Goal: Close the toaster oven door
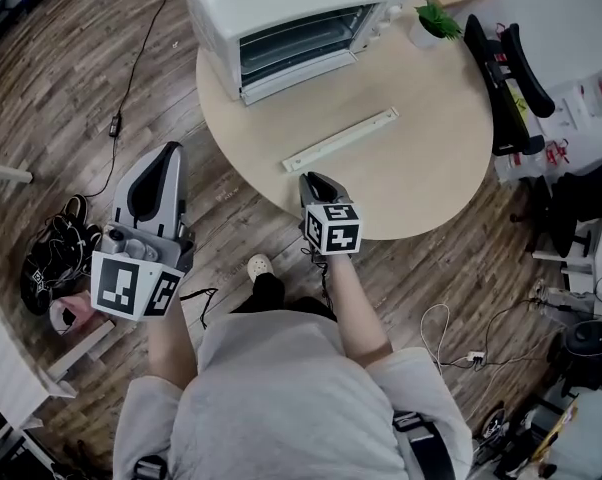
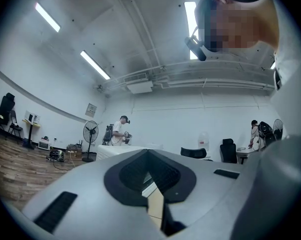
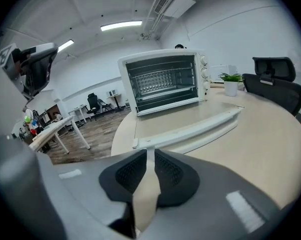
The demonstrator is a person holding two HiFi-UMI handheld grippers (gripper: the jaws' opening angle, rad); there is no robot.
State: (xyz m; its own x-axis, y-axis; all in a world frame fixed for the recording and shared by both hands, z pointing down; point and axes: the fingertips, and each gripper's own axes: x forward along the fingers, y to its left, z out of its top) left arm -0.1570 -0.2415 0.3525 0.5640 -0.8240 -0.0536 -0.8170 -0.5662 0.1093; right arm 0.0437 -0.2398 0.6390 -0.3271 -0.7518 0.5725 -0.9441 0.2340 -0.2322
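Toaster oven (image 1: pixel 291 18) on round table (image 1: pixel 431 158), wood floor (image 1: pixel 61 88), left claw (image 1: pixel 171 150) and right claw (image 1: pixel 312 179) closed

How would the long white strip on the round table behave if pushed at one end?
The strip looks thin, long and straight, so it is probably light and fairly stiff. Lying flat on the smooth table, it would likely slide rather than roll. An end push would probably swing it round, not move it straight.
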